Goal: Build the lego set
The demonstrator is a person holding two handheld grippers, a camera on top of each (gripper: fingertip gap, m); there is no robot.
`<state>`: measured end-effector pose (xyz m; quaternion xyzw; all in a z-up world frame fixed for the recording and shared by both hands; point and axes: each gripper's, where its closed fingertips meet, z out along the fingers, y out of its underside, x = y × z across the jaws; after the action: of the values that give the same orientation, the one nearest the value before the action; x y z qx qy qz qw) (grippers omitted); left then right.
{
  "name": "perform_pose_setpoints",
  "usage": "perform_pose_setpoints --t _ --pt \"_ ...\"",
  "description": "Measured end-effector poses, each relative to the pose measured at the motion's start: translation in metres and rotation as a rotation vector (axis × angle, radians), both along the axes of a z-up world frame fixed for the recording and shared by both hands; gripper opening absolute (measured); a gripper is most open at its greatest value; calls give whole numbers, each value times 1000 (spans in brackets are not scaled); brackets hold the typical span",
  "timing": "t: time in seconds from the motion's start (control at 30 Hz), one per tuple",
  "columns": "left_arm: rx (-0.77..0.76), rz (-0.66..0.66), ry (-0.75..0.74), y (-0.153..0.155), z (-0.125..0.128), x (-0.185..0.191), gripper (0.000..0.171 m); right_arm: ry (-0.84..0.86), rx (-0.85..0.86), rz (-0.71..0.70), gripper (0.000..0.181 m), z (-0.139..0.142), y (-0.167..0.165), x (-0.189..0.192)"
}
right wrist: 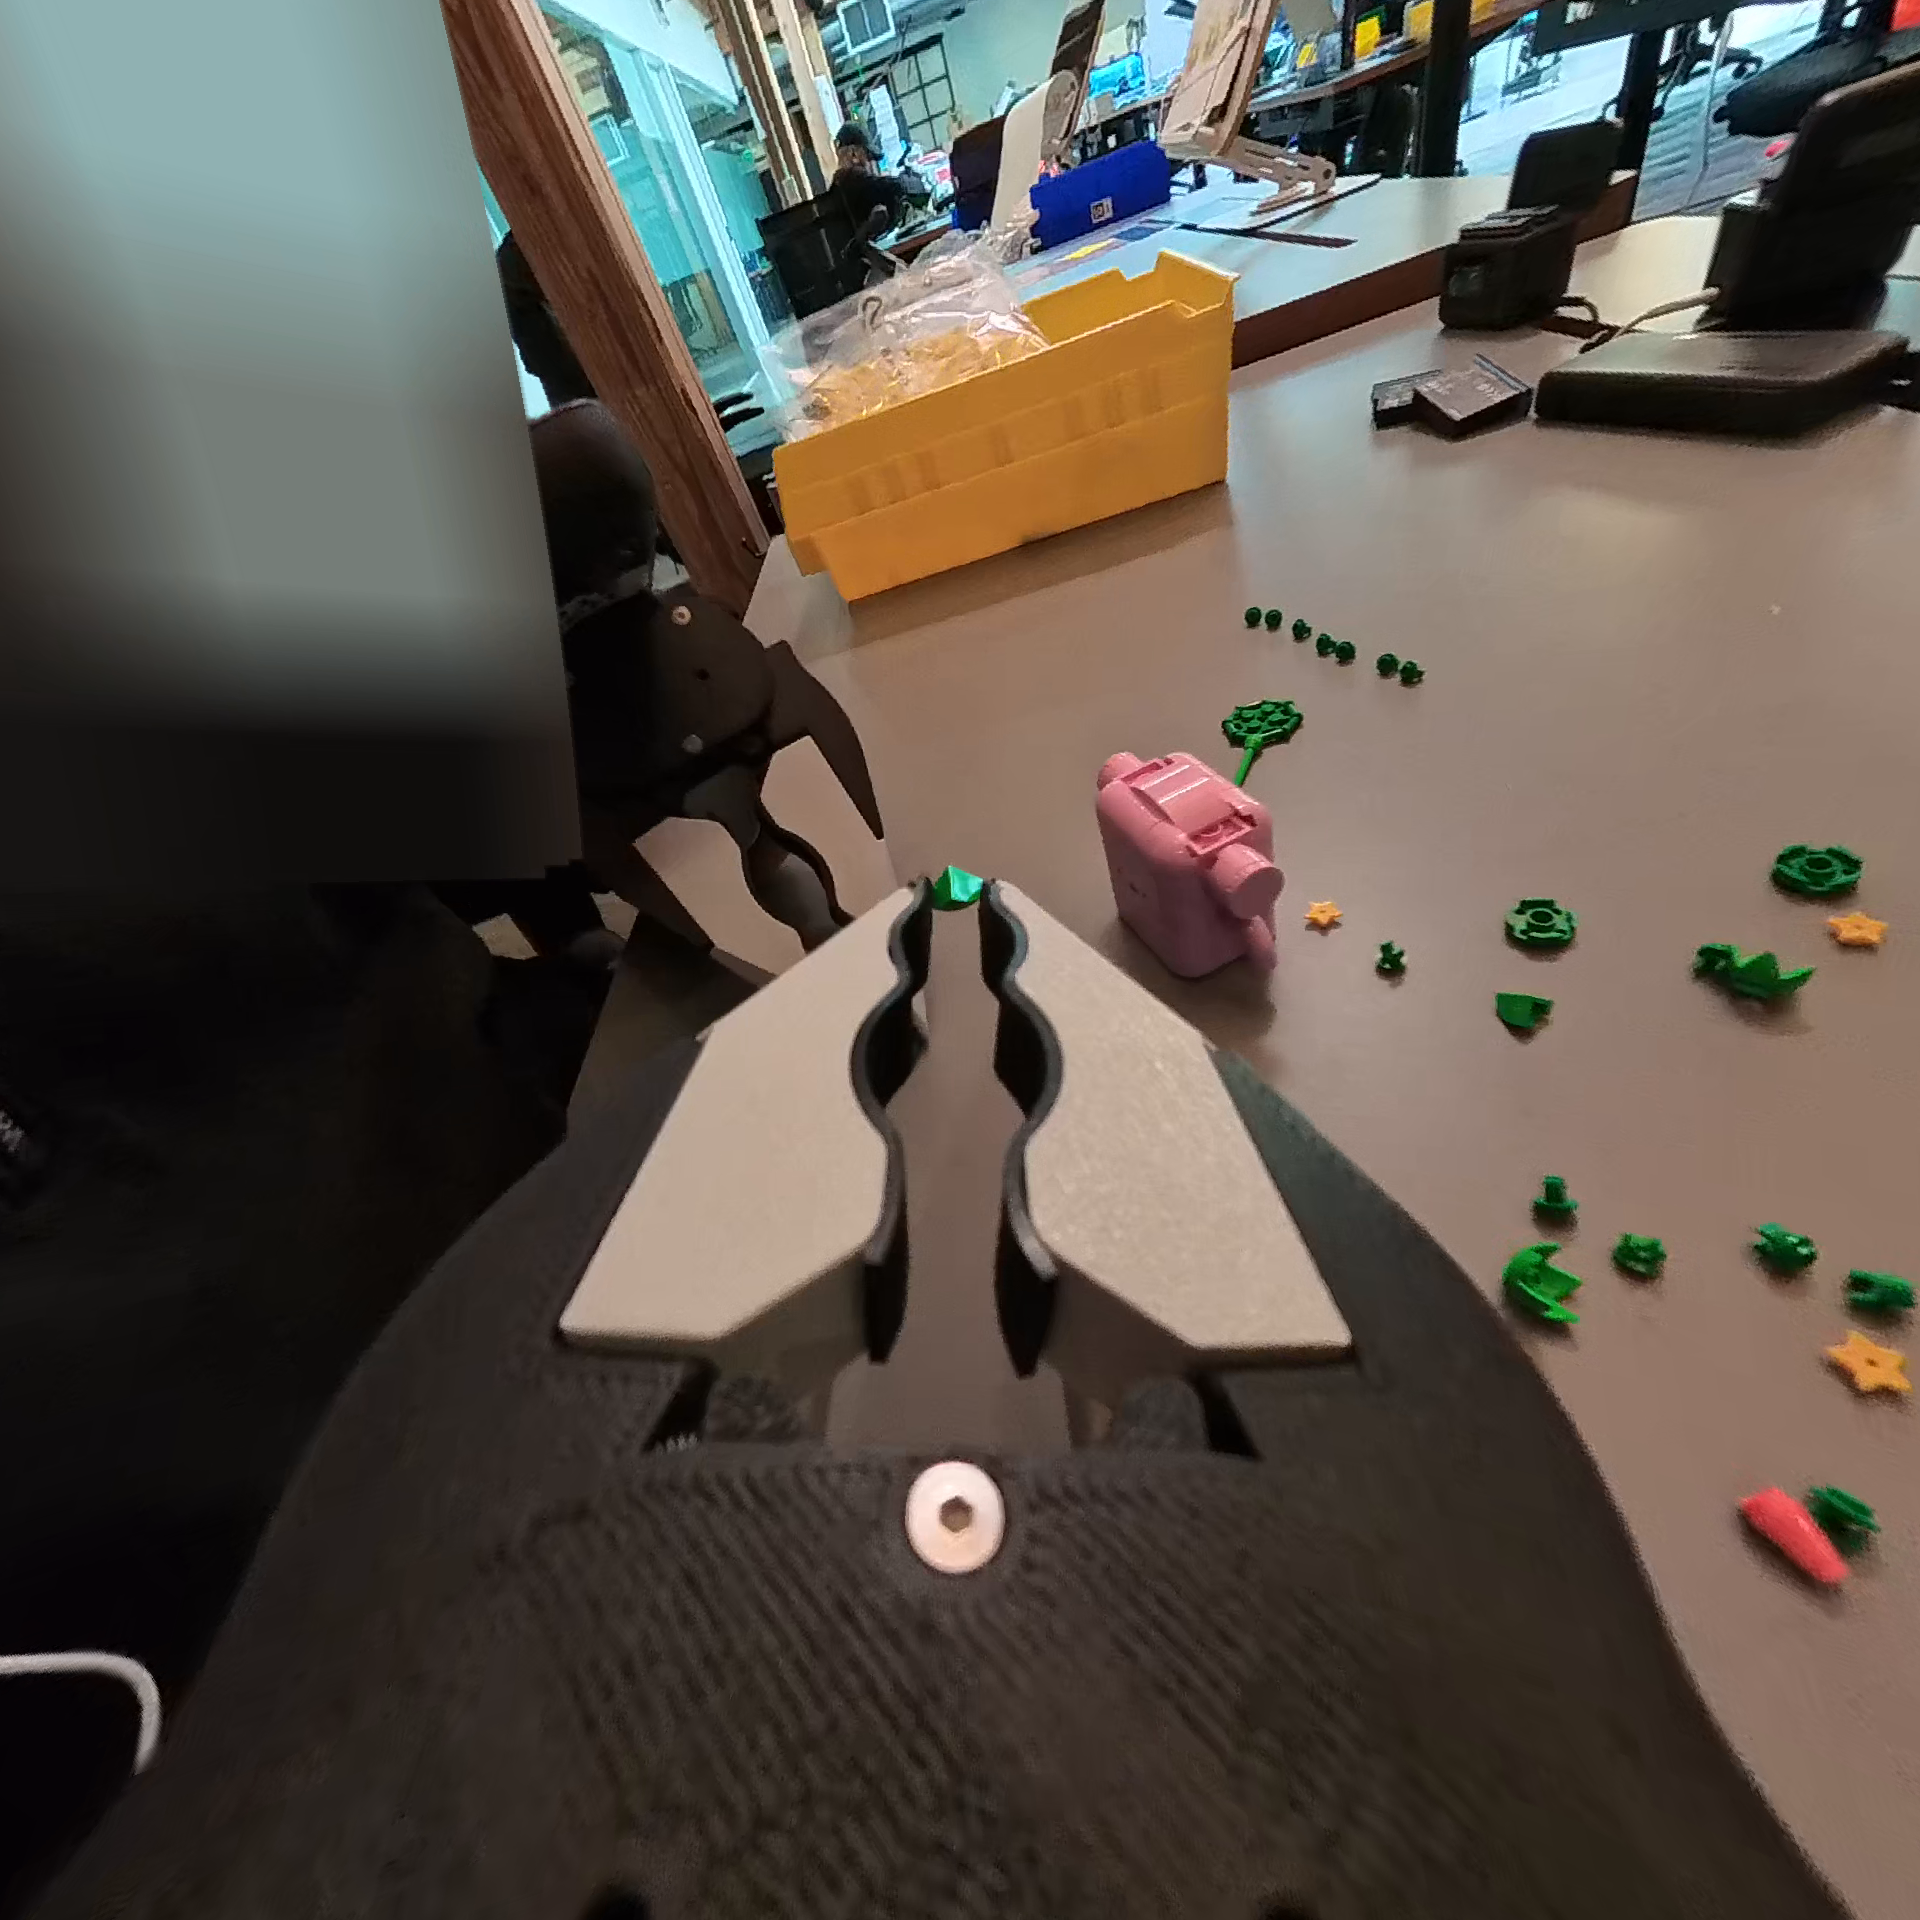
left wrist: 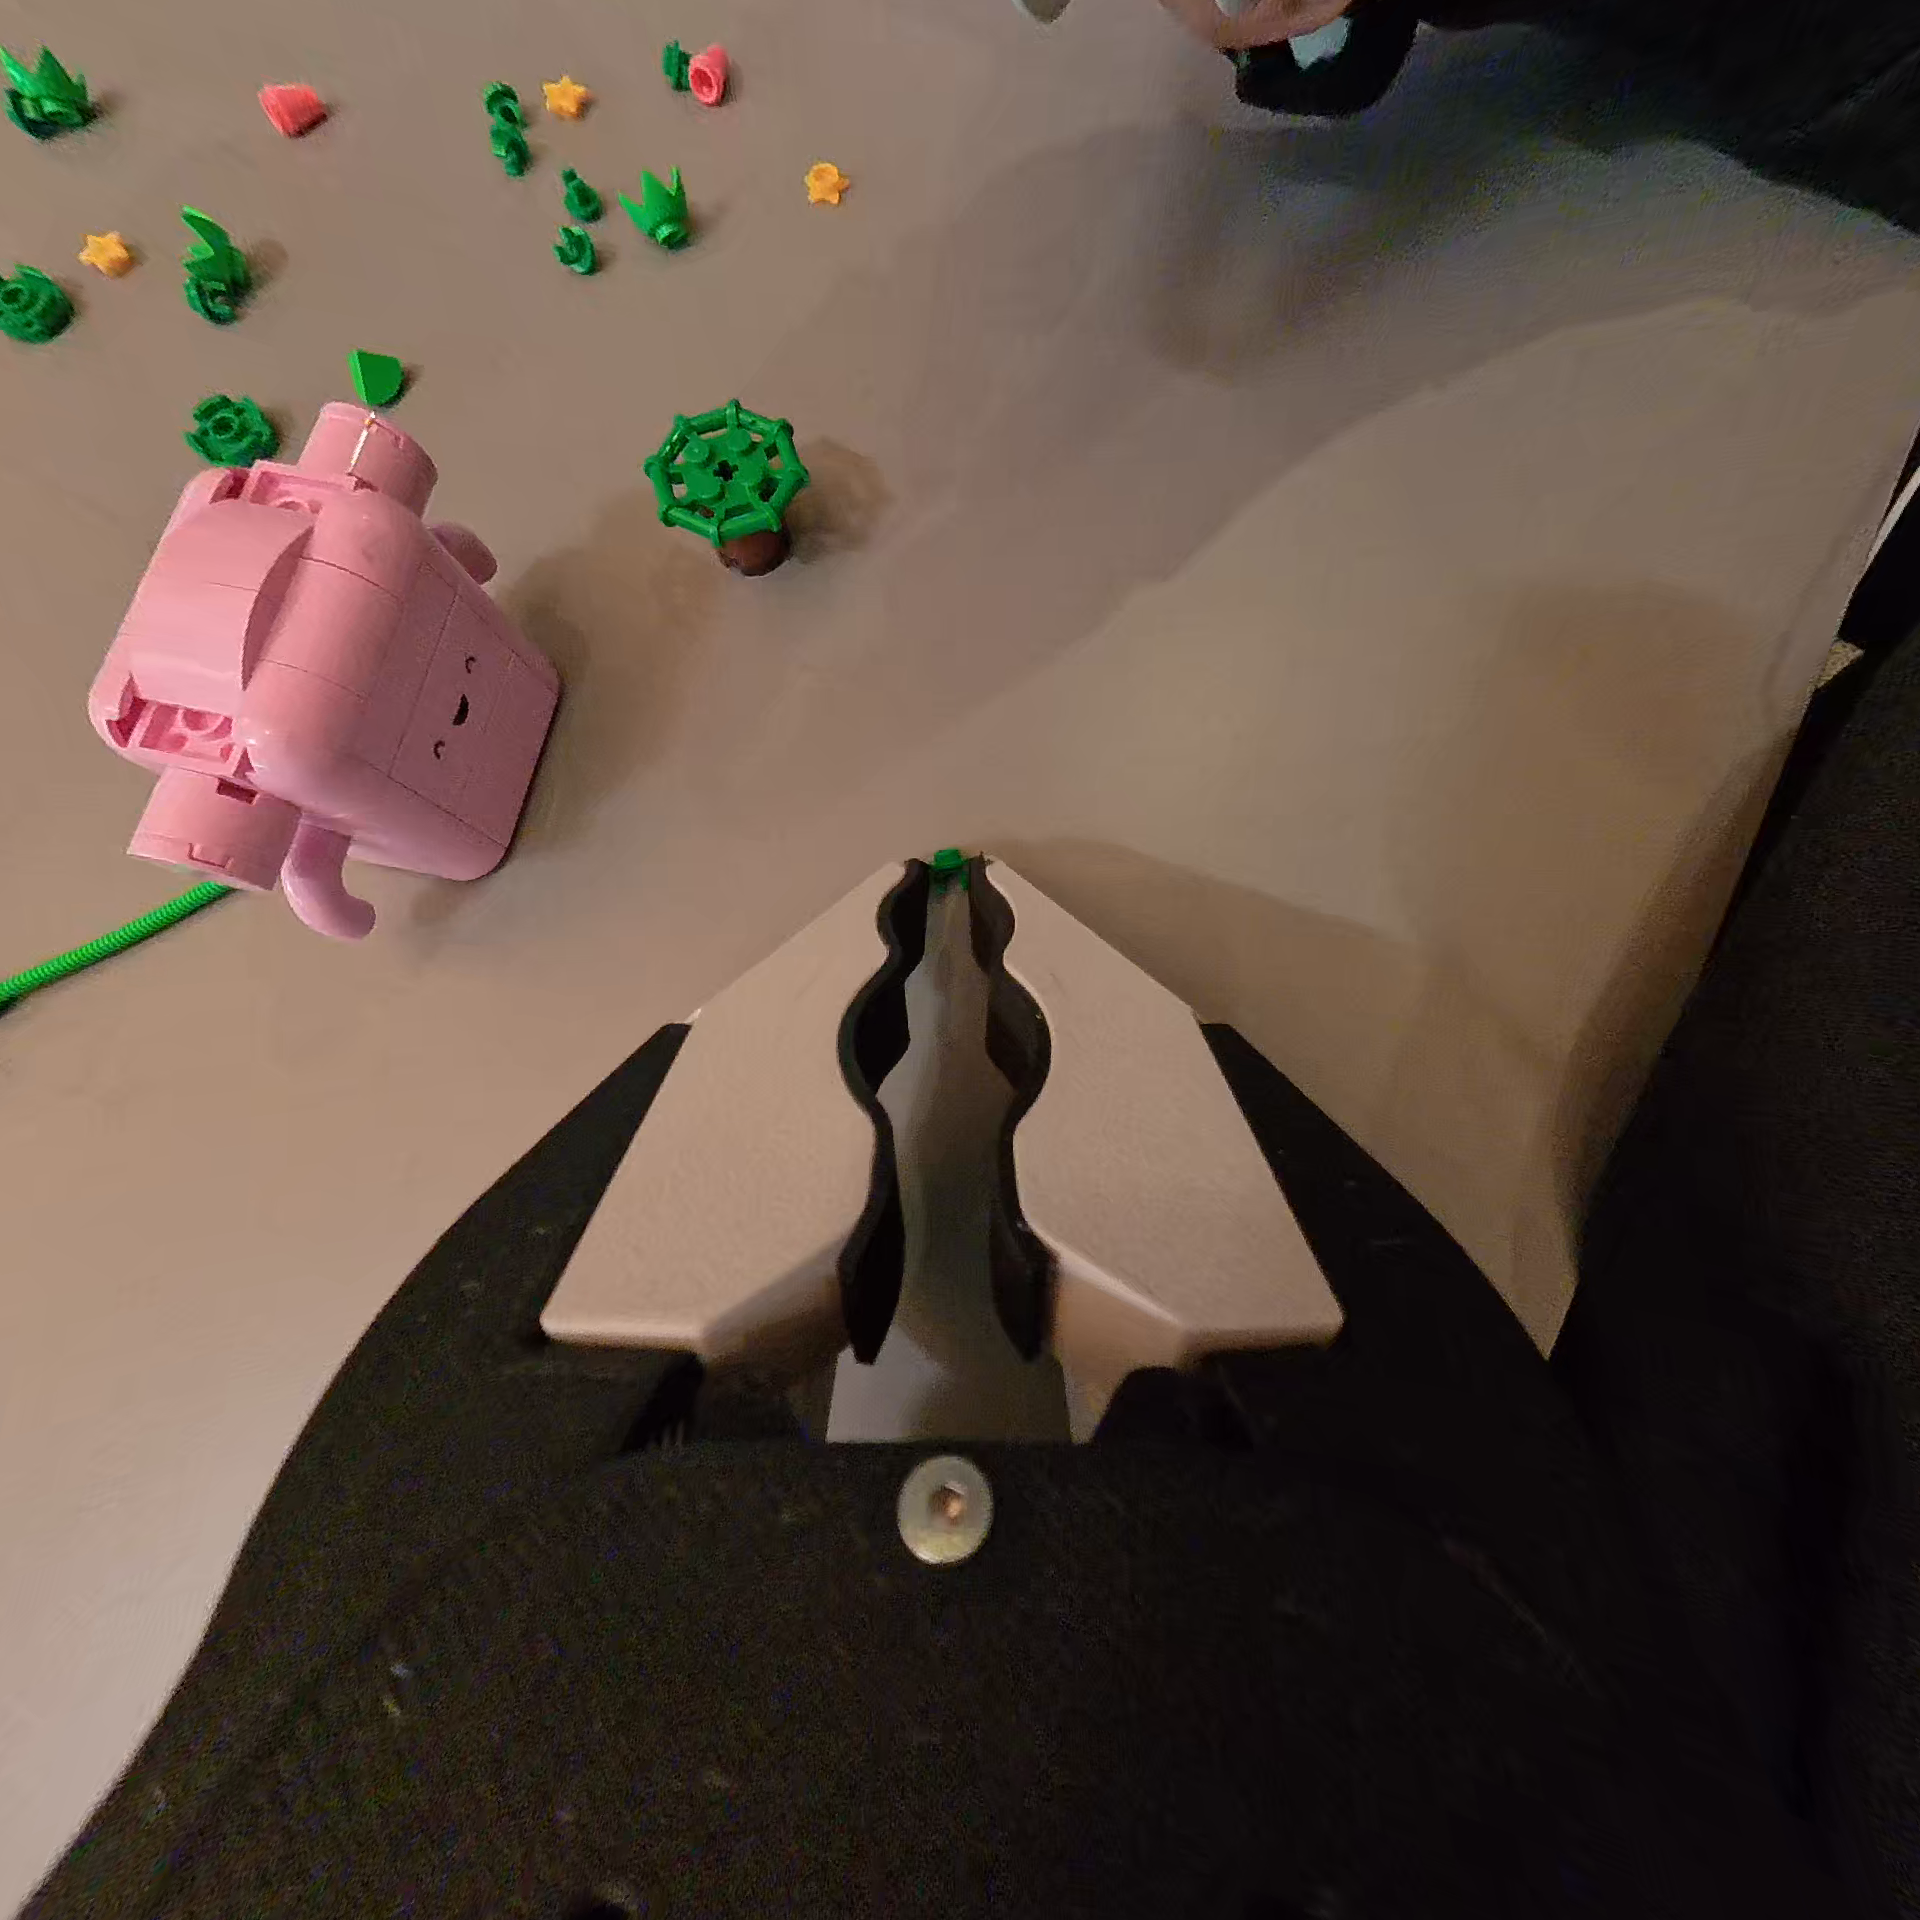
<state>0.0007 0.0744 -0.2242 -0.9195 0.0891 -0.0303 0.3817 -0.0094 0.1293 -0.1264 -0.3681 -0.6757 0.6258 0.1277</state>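
A pink brick-built pot with a small face (left wrist: pixel 322 665) lies tipped on its side on the grey counter (left wrist: pixel 1143 623), well to the left of the left tongs. In the right wrist view the same pink pot (right wrist: pixel 1184 862) sits ahead and to the right of the right tongs. A green web-shaped disc on a brown base (left wrist: pixel 727 473) stands near the pot, and a green ribbed stem (left wrist: pixel 114 940) runs out from under the pot toward the left edge.

The left tongs (left wrist: pixel 948 868) are clamped on a tiny green piece (left wrist: pixel 947 860) at their very tips, held just above the counter. The right tongs (right wrist: pixel 956 891) are pinched on a small green leaf piece (right wrist: pixel 956 888), also at the tips.

Loose parts are scattered across the counter: green leaves and rosettes (right wrist: pixel 1540 923), yellow star flowers (right wrist: pixel 1870 1363), and a red cone-shaped bud (right wrist: pixel 1792 1550).

Farther back stands a yellow plastic bin (right wrist: pixel 1018 457) with a clear bag of yellow parts (right wrist: pixel 914 332) in it
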Motion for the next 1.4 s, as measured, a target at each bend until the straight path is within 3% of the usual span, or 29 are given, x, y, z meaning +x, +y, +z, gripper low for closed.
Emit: perform_pose_setpoints --t 0.2,0.63,1.4 --pt "2 -6 5 0 0 1 6 2 142 72 7 -15 -17 8" --pt "27 -103 80 -1 1 13 6 -142 429 234 7 -77 -46 27" --pt "123 -27 5 7 18 -5 5 -207 519 165 7 -93 -29 20"
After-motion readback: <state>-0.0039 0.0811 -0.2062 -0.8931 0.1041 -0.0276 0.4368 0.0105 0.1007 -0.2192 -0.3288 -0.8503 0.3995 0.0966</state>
